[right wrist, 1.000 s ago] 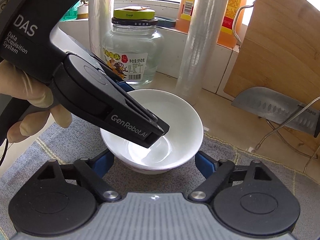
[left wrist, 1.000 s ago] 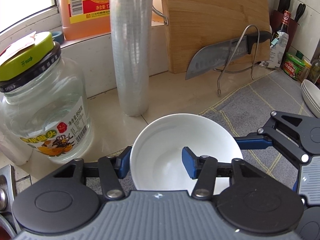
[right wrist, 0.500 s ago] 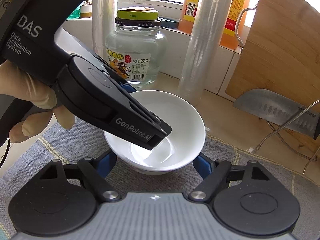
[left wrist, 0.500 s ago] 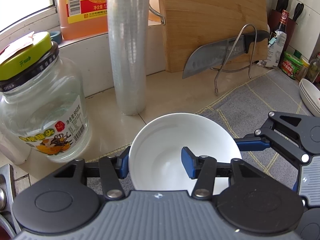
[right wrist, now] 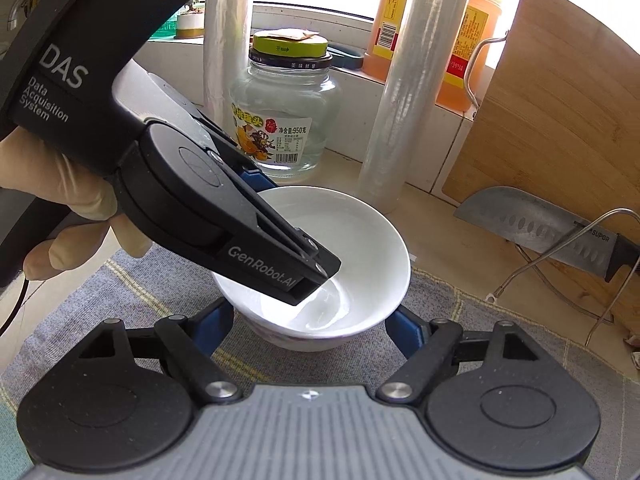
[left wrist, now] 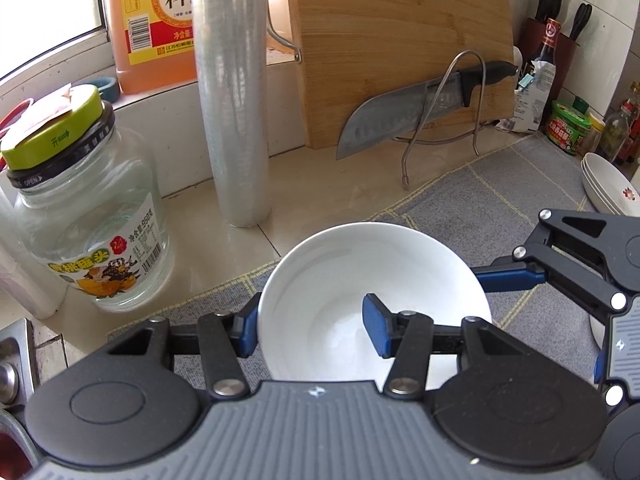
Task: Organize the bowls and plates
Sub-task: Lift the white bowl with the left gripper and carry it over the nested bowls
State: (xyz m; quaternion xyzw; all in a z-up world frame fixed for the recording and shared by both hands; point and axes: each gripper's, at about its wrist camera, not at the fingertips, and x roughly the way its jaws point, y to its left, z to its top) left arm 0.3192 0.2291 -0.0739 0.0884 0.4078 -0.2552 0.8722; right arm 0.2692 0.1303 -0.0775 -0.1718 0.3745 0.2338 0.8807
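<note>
A white bowl (left wrist: 360, 264) sits over the grey mat (left wrist: 500, 200). My left gripper (left wrist: 312, 328) is shut on its near rim, one blue pad outside the wall and one inside. In the right wrist view the left gripper (right wrist: 316, 276) reaches down into the bowl (right wrist: 360, 240) from the left, held by a gloved hand (right wrist: 80, 200). My right gripper (right wrist: 312, 322) clasps the bowl's lower body, its blue pads against both sides. One right finger (left wrist: 508, 276) shows touching the bowl's right side in the left wrist view.
A glass jar (left wrist: 92, 240) with a green lid and an upright cling-film roll (left wrist: 232, 120) stand just behind the bowl. Further back, a cutting board (left wrist: 400, 40) and a knife (left wrist: 400, 116) lean on a wire rack. White plates (left wrist: 604, 188) are stacked at the far right.
The right gripper's jaws have narrowed onto the bowl's sides. Both grippers and the bowl have risen a little off the mat together.
</note>
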